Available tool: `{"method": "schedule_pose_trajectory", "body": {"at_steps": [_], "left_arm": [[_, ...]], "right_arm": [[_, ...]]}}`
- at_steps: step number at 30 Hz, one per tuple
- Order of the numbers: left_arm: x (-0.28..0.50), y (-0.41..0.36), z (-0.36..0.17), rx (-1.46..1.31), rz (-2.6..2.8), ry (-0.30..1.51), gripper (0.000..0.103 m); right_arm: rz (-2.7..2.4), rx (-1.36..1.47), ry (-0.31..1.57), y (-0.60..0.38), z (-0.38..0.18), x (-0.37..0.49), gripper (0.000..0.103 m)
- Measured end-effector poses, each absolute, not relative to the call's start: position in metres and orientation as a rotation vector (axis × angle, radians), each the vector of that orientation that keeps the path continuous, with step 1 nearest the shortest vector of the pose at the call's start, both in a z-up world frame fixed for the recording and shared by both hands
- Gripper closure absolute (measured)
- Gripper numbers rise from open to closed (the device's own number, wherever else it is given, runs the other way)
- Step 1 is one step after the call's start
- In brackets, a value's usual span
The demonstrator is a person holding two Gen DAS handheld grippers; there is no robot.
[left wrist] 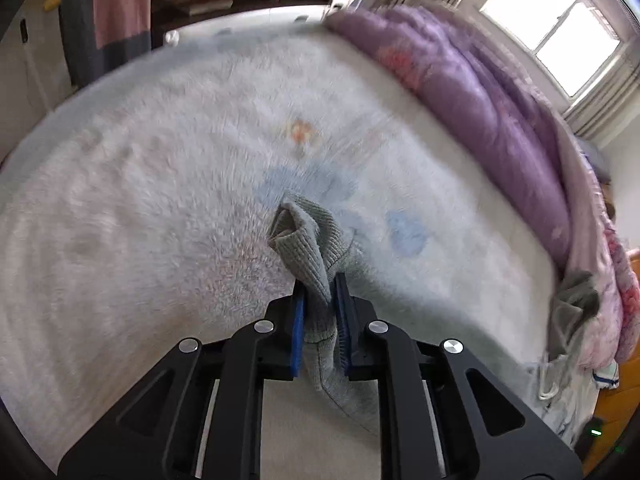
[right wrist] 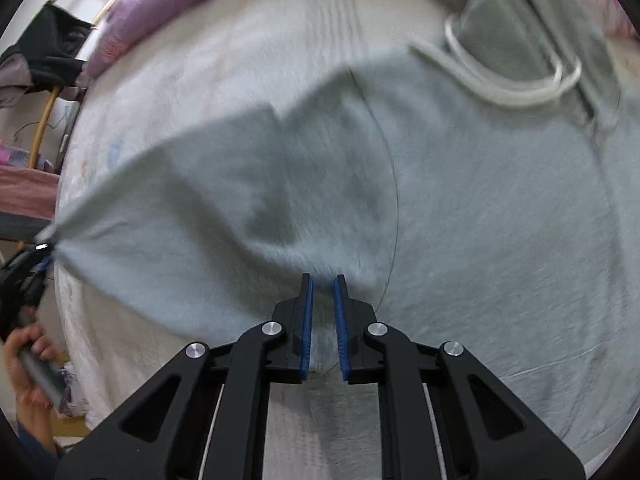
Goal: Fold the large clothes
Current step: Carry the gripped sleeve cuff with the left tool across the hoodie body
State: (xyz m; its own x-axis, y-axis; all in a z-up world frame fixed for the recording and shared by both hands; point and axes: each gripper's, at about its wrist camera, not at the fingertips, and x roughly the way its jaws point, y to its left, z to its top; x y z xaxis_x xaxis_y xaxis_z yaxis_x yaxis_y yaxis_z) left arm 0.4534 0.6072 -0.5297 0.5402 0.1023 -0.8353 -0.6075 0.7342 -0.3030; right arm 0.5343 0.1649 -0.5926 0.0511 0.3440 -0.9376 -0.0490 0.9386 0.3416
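Note:
A large light grey hoodie lies spread on the bed, its hood and white drawstrings at the far right. My left gripper is shut on the ribbed cuff of its sleeve, held above the bed. In the right wrist view the sleeve stretches up to the left gripper at the left edge. My right gripper is shut on the hoodie fabric near the shoulder seam, with cloth between the blue pads.
A white fluffy blanket covers the bed. A rolled purple quilt lies along the far side below a window. Hanging clothes are beyond the bed's far left edge. Part of the hoodie's hood shows at right.

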Motion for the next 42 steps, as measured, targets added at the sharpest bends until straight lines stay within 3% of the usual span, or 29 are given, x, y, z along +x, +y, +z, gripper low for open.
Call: {"method": "schedule_pose_trajectory", "body": {"at_steps": [2, 6, 11, 15, 21, 28, 38, 40, 41, 42], "left_arm": [[0.447, 0.596, -0.507, -0.596, 0.435, 0.897, 0.089], [0.445, 0.546, -0.449, -0.56, 0.374, 0.817, 0.089], [0.463, 0.438, -0.398, -0.513, 0.224, 0.737, 0.089], [0.492, 0.322, -0.392, -0.453, 0.102, 0.737, 0.089], [0.537, 0.13, -0.425, -0.427, -0.066, 0.819, 0.089], [0.561, -0.03, -0.505, -0.395, -0.179, 0.983, 0.089], [0.559, -0.11, -0.597, -0.342, -0.246, 1.209, 0.086], [0.553, -0.114, -0.601, -0.373, -0.282, 1.226, 0.063], [0.553, -0.117, -0.601, -0.379, -0.282, 1.232, 0.033], [0.551, -0.119, -0.596, -0.387, -0.286, 1.215, 0.021]], "right_arm": [[0.304, 0.235, 1.529, 0.165, -0.612, 0.533, 0.098], [0.37, 0.271, 1.519, 0.156, -0.615, 0.537, 0.096], [0.454, 0.407, 1.403, 0.091, -0.575, 0.536, 0.095], [0.363, 0.413, 1.296, -0.015, -0.544, 0.529, 0.092], [0.147, 0.303, 1.223, -0.175, -0.526, 0.523, 0.092], [-0.132, 0.284, 1.183, -0.353, -0.526, 0.501, 0.085], [-0.386, 0.405, 1.137, -0.499, -0.542, 0.484, 0.065], [-0.417, 0.484, 1.133, -0.519, -0.551, 0.484, 0.064], [-0.433, 0.529, 1.13, -0.53, -0.555, 0.482, 0.064], [-0.448, 0.563, 1.123, -0.539, -0.558, 0.479, 0.064]]}}
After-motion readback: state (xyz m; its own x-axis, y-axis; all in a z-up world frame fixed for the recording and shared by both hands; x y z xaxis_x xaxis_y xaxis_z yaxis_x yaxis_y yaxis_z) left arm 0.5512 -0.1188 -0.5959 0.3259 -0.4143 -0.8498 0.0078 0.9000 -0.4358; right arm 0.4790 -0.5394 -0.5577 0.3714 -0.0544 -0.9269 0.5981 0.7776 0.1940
